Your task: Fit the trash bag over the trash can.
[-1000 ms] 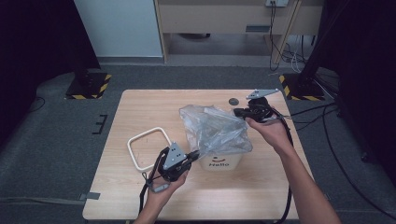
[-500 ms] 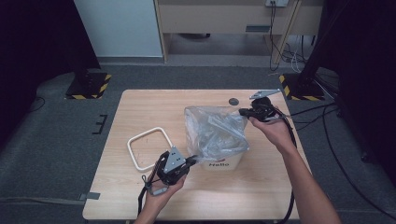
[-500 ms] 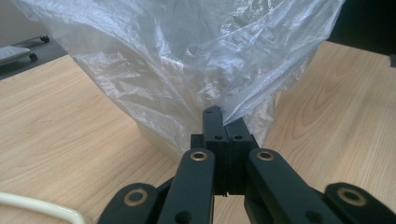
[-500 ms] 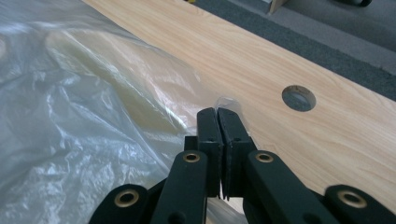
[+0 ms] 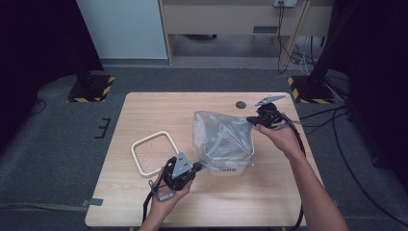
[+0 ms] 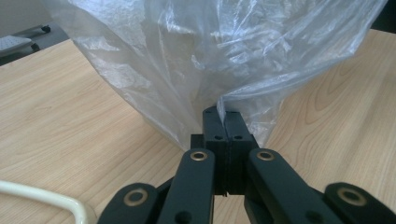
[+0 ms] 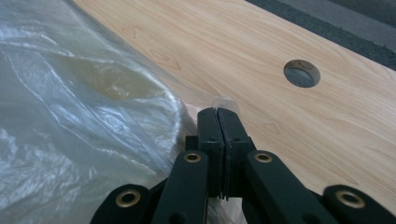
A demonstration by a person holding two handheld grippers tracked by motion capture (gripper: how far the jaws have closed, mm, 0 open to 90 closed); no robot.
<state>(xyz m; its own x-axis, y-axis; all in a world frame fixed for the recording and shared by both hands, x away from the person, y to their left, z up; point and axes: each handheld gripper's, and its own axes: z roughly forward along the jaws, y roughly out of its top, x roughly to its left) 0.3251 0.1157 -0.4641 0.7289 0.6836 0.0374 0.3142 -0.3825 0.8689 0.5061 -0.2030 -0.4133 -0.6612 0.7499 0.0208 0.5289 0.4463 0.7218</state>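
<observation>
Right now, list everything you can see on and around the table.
plastic bag: one, clear, over the white bin, stretched between both grippers
bin: one, white, table centre, under the bag
square frame: one, white, lying left of the bin
table: one, light wood, with a round hole near its far edge
left hand-held gripper: one, black, shut on the bag's near corner
right hand-held gripper: one, black, shut on the bag's far corner

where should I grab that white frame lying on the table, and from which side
Take the white frame on its near-left bar, coming straight down with the tongs across the thin bar. It lies flat, and its right corner sits close to the left tongs and the plastic bag.
</observation>
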